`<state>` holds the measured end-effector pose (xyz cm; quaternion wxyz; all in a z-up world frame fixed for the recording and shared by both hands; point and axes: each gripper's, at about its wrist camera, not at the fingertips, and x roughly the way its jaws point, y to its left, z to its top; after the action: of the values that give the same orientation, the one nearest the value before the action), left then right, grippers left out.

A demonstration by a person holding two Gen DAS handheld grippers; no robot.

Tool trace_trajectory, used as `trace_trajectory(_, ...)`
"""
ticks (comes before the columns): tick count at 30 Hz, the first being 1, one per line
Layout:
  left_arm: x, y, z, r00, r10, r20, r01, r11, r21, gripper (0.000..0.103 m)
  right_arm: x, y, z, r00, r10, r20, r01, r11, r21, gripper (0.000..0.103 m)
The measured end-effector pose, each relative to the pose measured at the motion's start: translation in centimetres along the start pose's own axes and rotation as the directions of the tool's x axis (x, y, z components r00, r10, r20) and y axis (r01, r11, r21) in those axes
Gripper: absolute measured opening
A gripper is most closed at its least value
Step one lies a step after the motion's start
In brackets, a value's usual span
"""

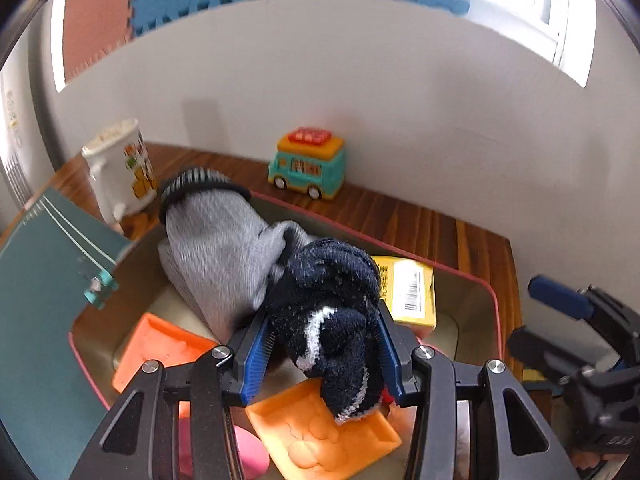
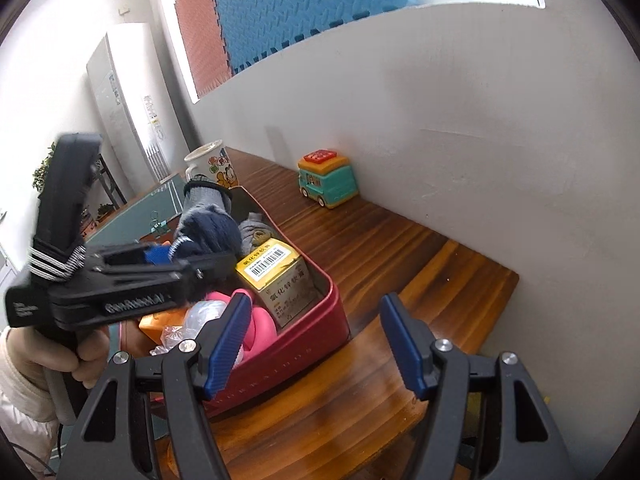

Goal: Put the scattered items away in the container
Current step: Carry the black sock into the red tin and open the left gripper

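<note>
My left gripper [image 1: 324, 344] is clamped on the navy sock bundle [image 1: 332, 304], hovering over the red-rimmed container [image 1: 494, 300]. I'd lower it beside the grey sock [image 1: 220, 248], clear of the yellow box [image 1: 412, 292], then release. My right gripper [image 2: 316, 344] waits empty, fingers apart.

Red container [image 2: 320, 320]: open, rounded corners, on tabletop near the wall. Navy sock bundle [image 1: 336, 320], white stripe, clamped between left gripper [image 1: 326, 344] pads, hanging over the container's near part, its tip touching an orange mould [image 1: 320, 440]. Grey sock [image 1: 216, 256], black cuff, draped over far-left rim. Yellow barcoded box [image 1: 412, 292] at right inside. Second orange mould [image 1: 160, 348] at left. Toy van [image 1: 308, 164] still outside, far by the wall.
</note>
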<state>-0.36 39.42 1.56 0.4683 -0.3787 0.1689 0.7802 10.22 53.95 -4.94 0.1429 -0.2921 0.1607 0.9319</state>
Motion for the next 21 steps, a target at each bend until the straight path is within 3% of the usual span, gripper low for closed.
trace_trajectory(6,-0.3,-0.4,-0.4,1.0,-0.007,-0.017,0.007,0.999,0.032,0.055,0.2,0.3,0.1,1.0,0.007,-0.004,-0.007,1.0,0.0,0.071)
trace_trajectory(11,-1.8,-0.1,-1.0,1.0,-0.006,0.013,0.007,1.0,-0.008,0.062,0.3,0.6,0.1,1.0,0.018,-0.016,-0.018,1.0,0.0,0.071)
trace_trajectory(14,-3.3,0.4,-1.7,0.999,0.033,0.043,-0.031,0.998,-0.051,0.078,0.4,0.9,0.2,0.999,0.03,-0.041,-0.029,1.0,0.005,0.082)
trace_trajectory(18,-5.3,1.7,-2.8,0.994,0.085,0.065,-0.076,0.989,-0.126,0.08,0.7,1.4,0.2,0.995,0.04,-0.087,-0.04,0.999,0.004,0.084)
trace_trajectory(21,-6.4,2.7,-3.7,0.984,0.172,0.052,-0.161,0.971,-0.174,0.08,0.8,2.3,0.0,0.991,0.04,-0.125,-0.042,0.999,-0.012,0.086)
